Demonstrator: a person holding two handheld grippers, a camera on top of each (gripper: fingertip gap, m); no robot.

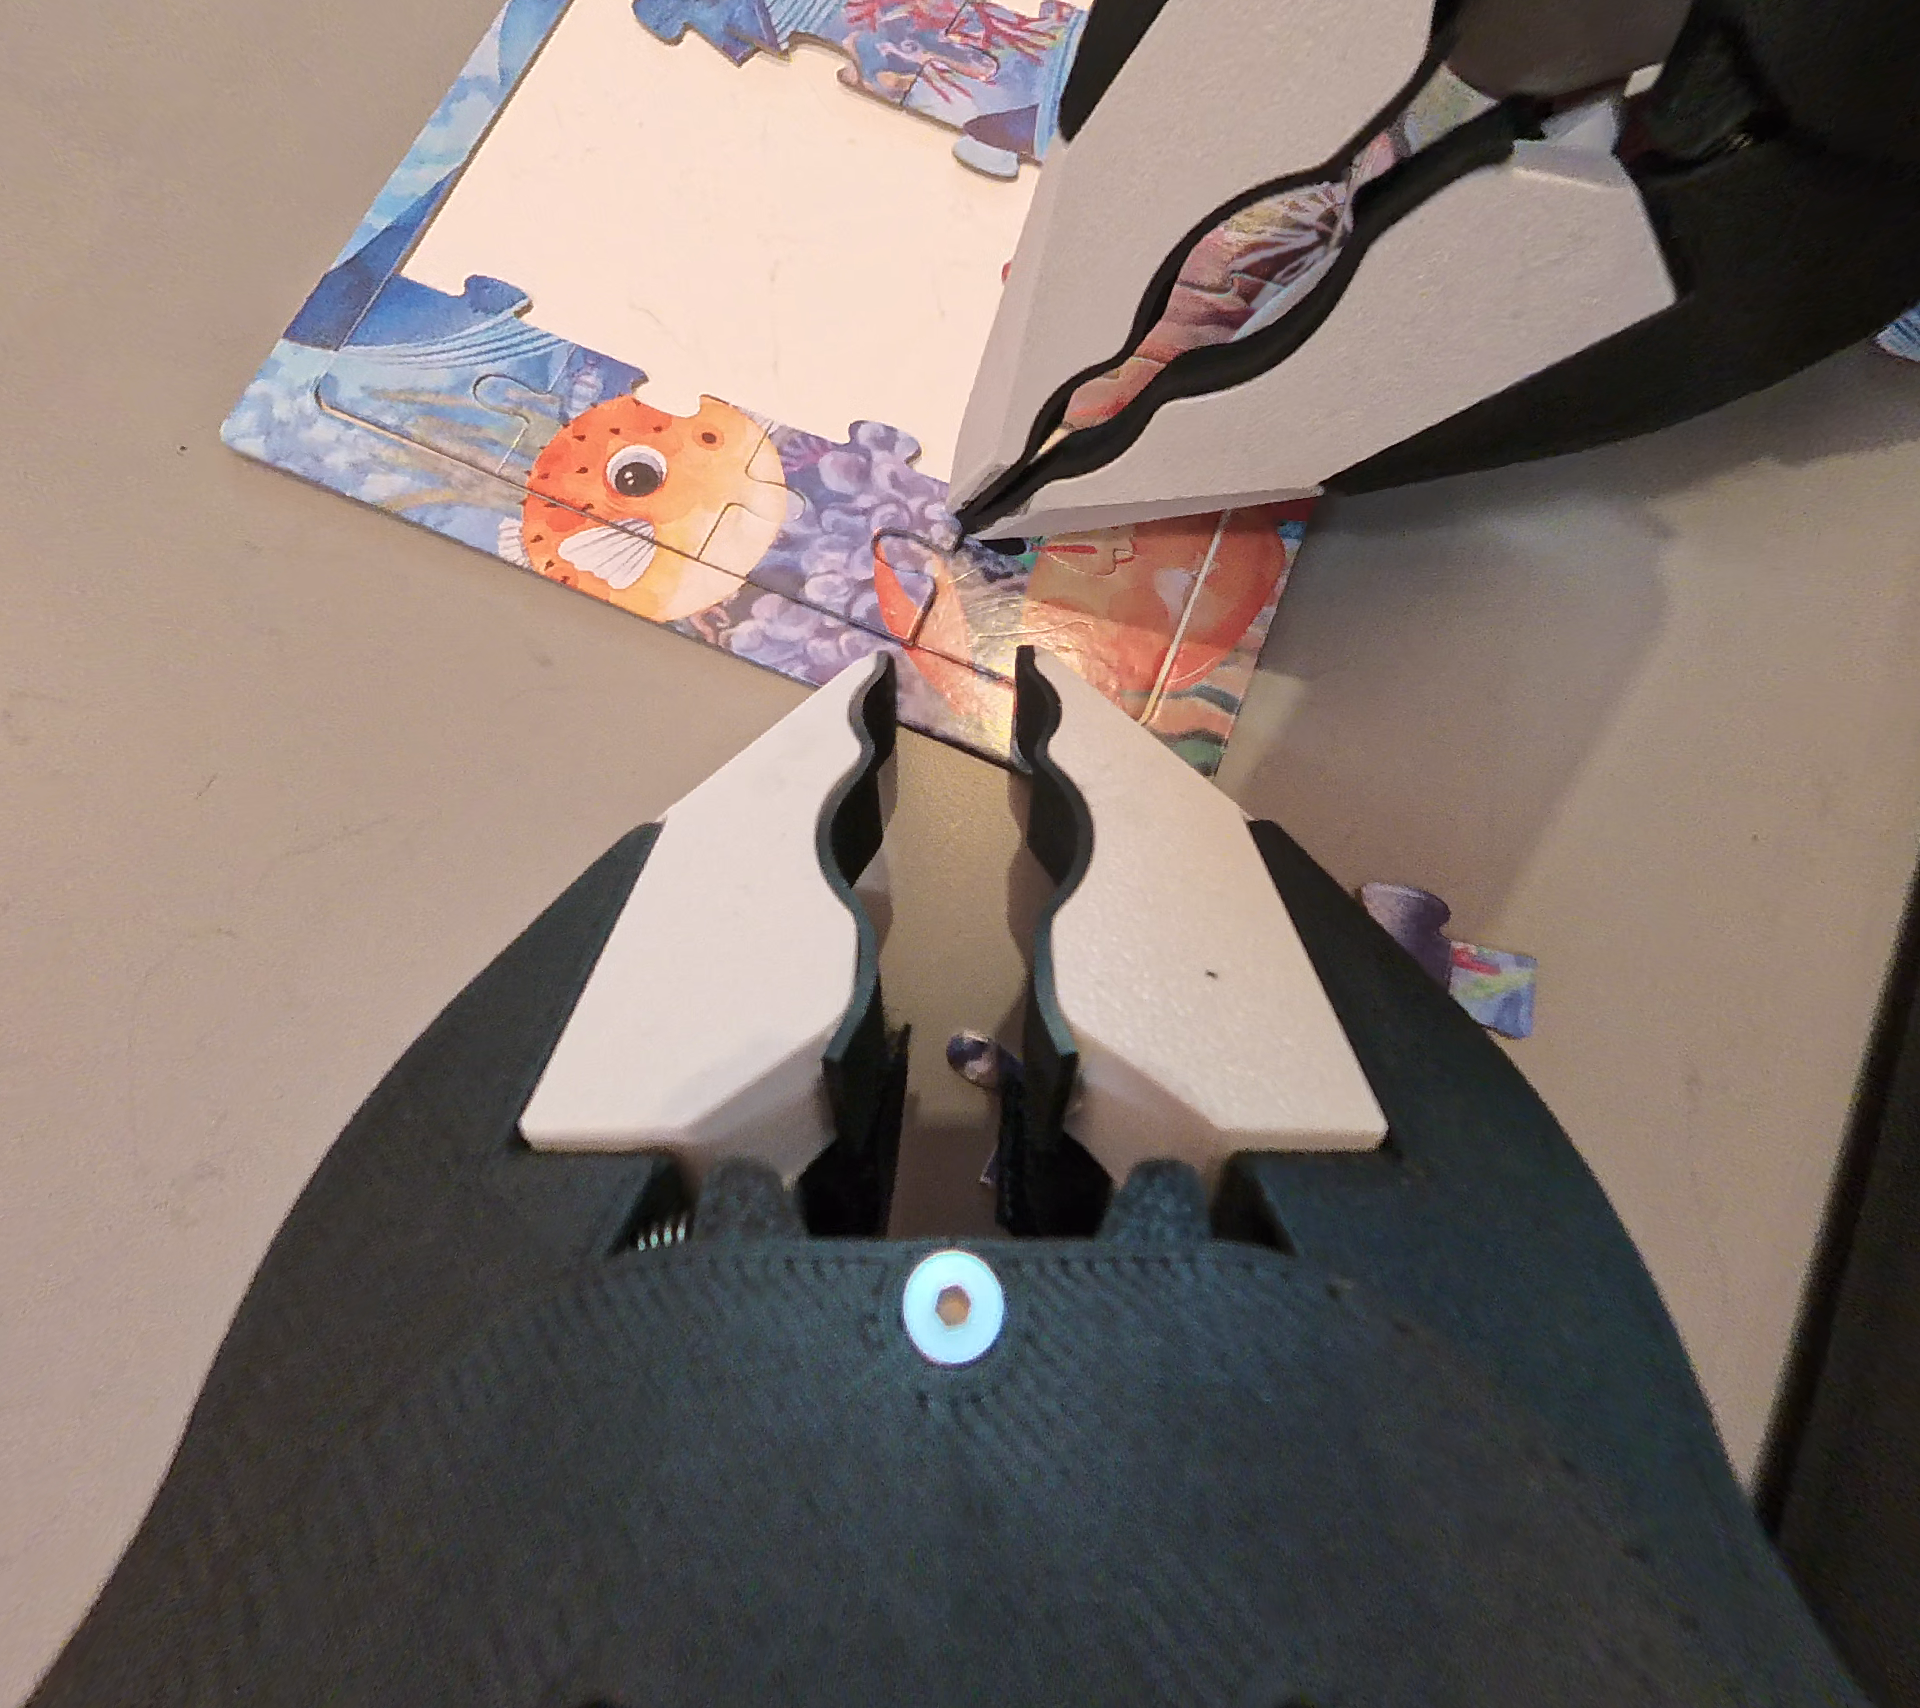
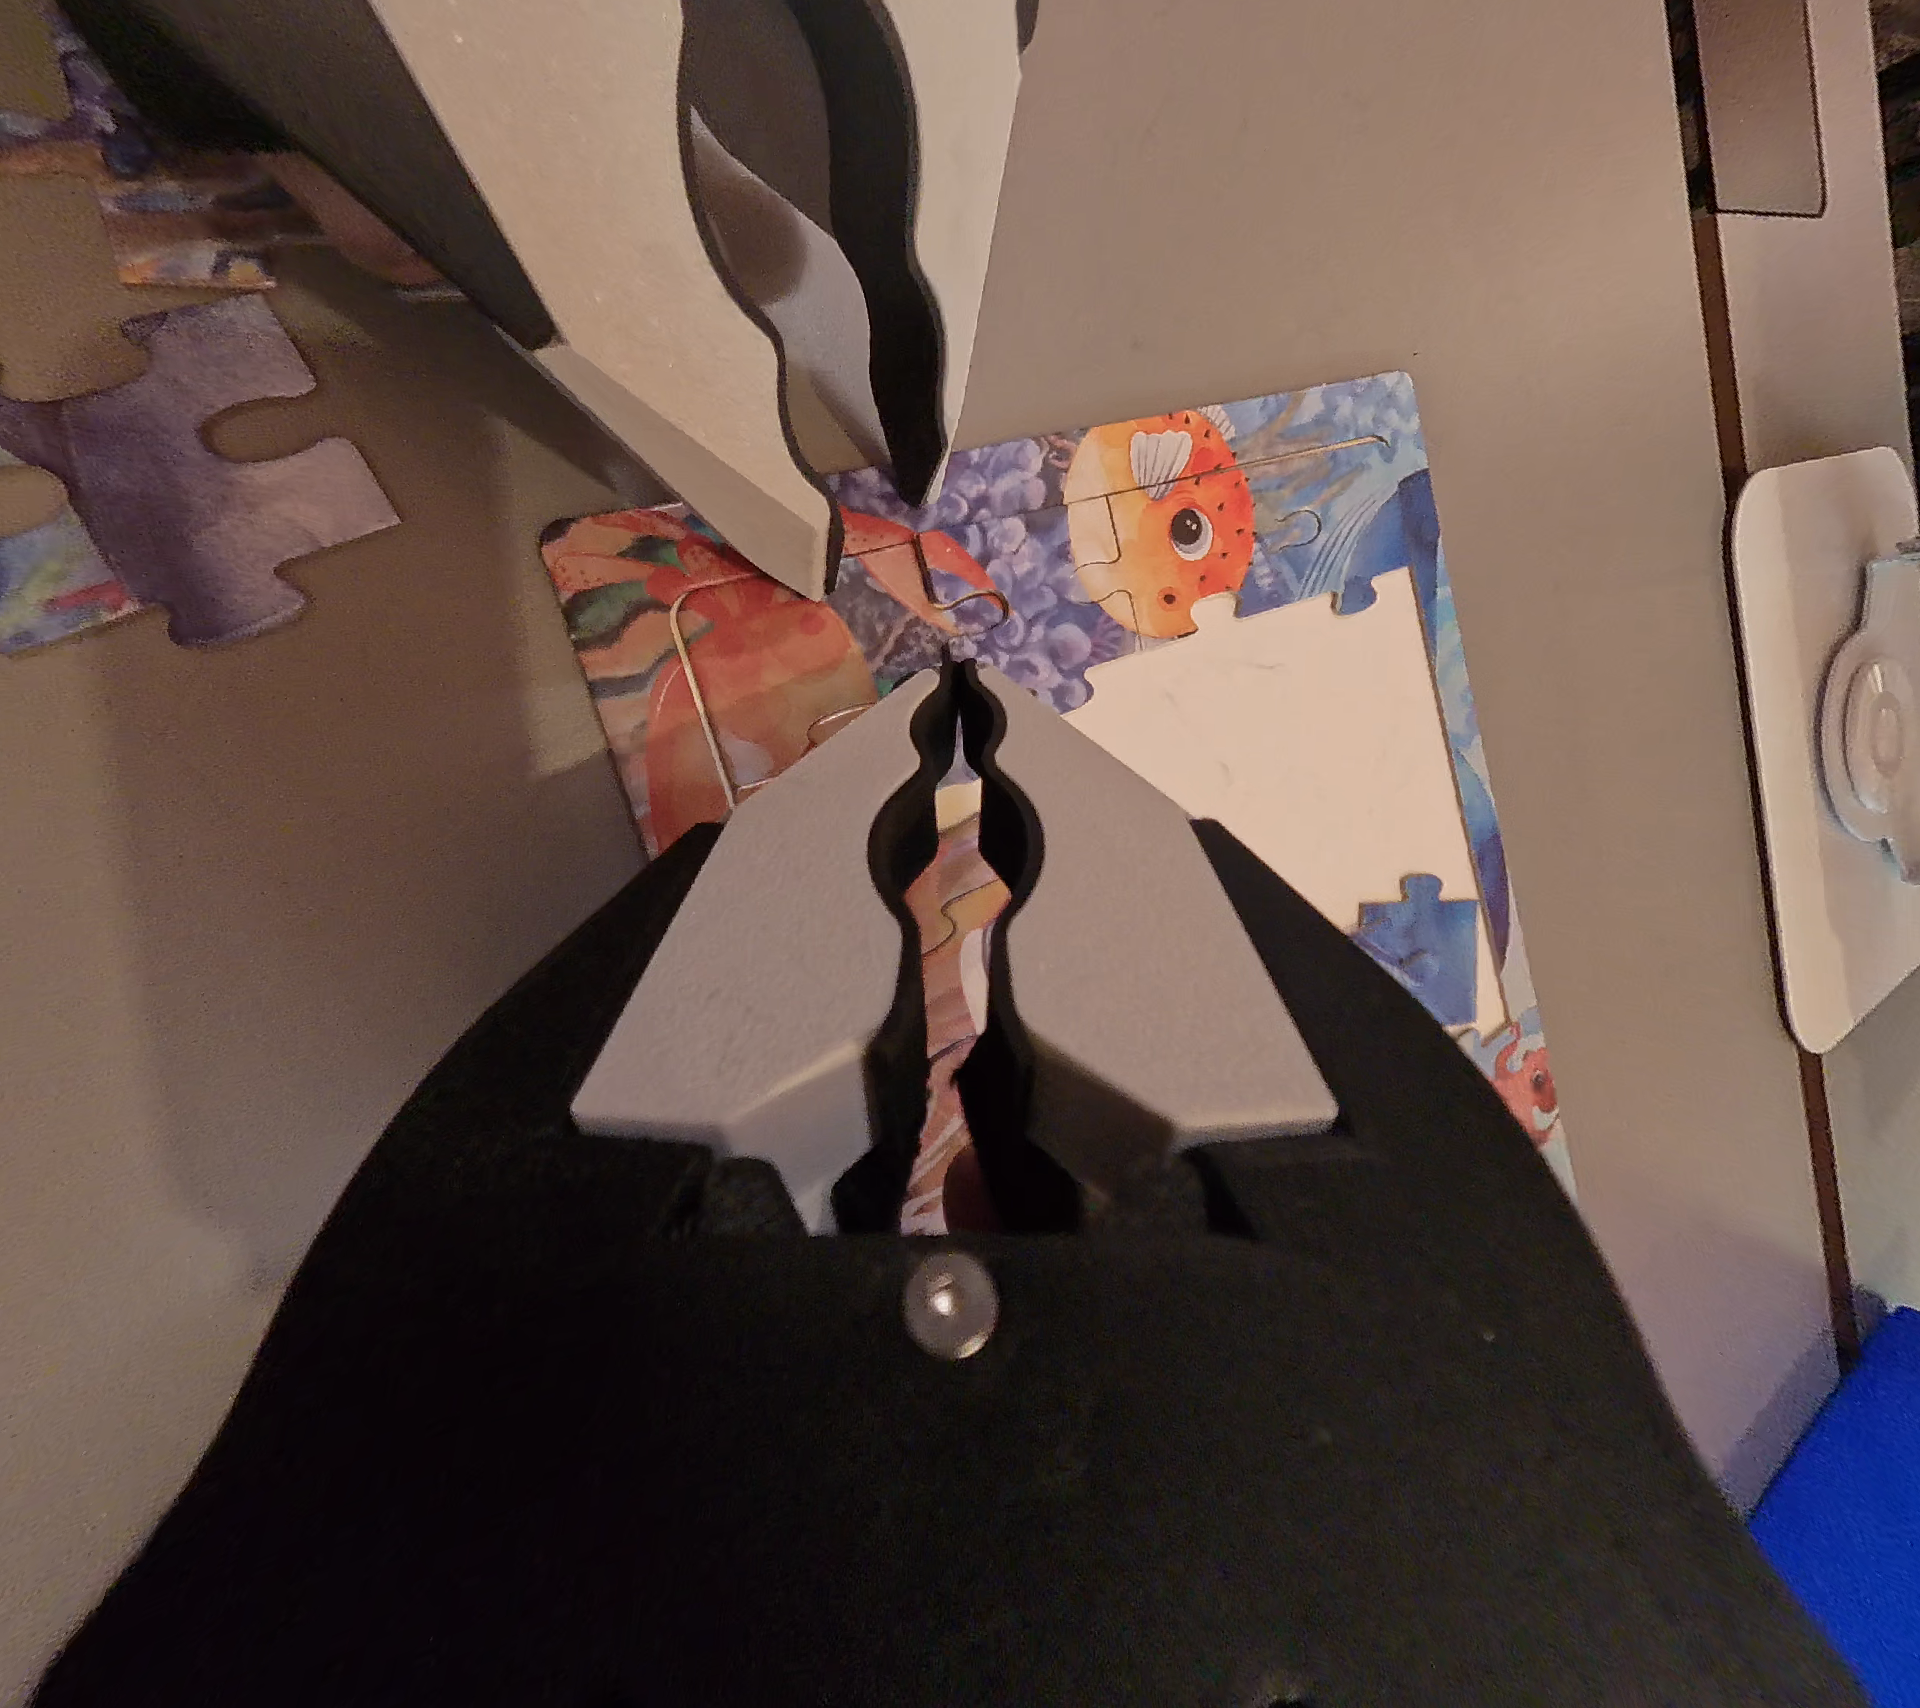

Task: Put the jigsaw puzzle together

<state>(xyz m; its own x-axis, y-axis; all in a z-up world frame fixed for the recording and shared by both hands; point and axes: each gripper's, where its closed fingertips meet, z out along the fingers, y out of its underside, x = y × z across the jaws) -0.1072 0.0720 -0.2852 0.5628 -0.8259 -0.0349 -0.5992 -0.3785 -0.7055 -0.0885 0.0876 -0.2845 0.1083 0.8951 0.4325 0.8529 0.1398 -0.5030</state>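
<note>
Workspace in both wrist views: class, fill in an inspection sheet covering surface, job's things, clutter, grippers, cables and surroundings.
Surface: plain beige table, bare around the board.
Job's things: puzzle board lying flat, its near row filled with the pufferfish piece and crab pieces, the white middle mostly unfilled; loose purple pieces lie off the board.
Clutter: nothing seen.
Grippers: left gripper open, empty, at the board's near edge; right gripper shut, tips down at the purple coral piece.
Cables: nothing seen.
Surroundings: white plate with a clear disc on the next surface; a blue object.
</note>
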